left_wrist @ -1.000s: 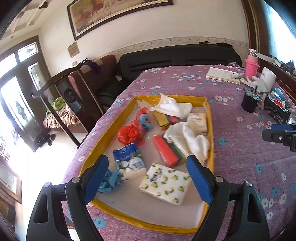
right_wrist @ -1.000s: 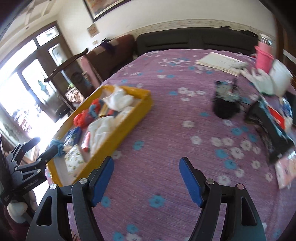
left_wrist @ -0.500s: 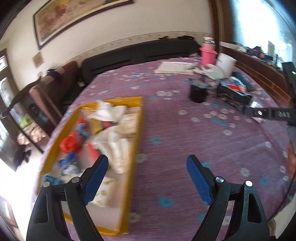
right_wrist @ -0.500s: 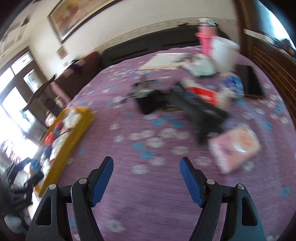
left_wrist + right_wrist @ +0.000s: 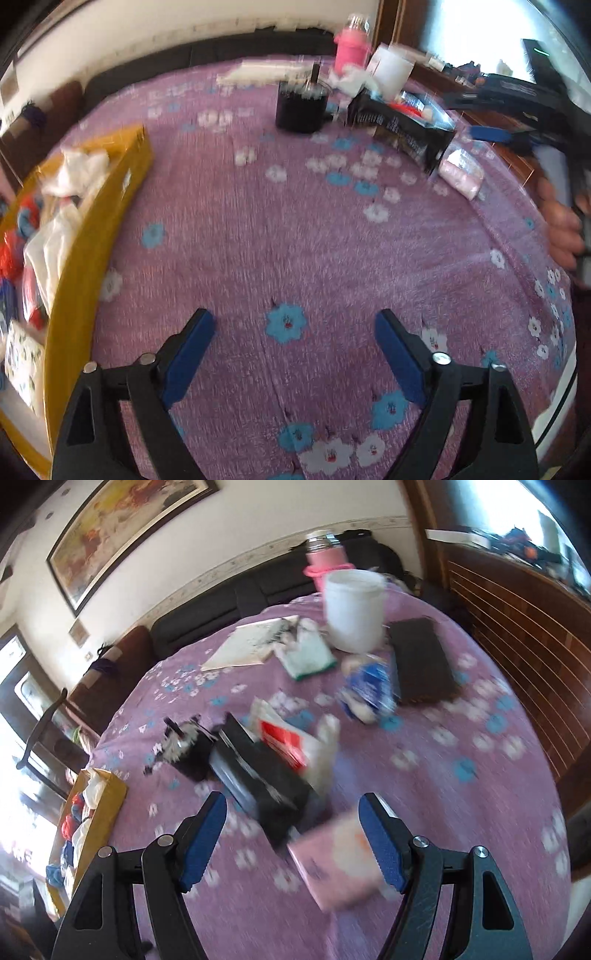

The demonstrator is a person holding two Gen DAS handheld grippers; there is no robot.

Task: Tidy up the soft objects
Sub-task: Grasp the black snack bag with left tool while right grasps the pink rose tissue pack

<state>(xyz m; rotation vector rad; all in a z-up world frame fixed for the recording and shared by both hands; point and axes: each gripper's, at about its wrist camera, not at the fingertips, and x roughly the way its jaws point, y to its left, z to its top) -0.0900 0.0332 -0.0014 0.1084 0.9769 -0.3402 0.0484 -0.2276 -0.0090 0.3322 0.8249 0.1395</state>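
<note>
Now your right gripper (image 5: pixel 291 834) gapes empty above a soft, flat pink packet (image 5: pixel 338 864) on the fuzzy purple cloth (image 5: pixel 461 812), its long axis angled up-right. Your left gripper (image 5: pixel 293 354) is opening, nothing between its jaws.

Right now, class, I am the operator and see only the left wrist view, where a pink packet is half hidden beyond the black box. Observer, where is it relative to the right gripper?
Observer: The pink packet lies on the purple cover between the open right gripper fingers, nearer the right one. It looks untouched, though blurred.
Operator: Any soft thing behind the black box?
Observer: Yes, a blue-and-white packet beside a dark flat case.
Operator: And by the white bucket?
Observer: A green-edged white towel lies at its foot.
</note>
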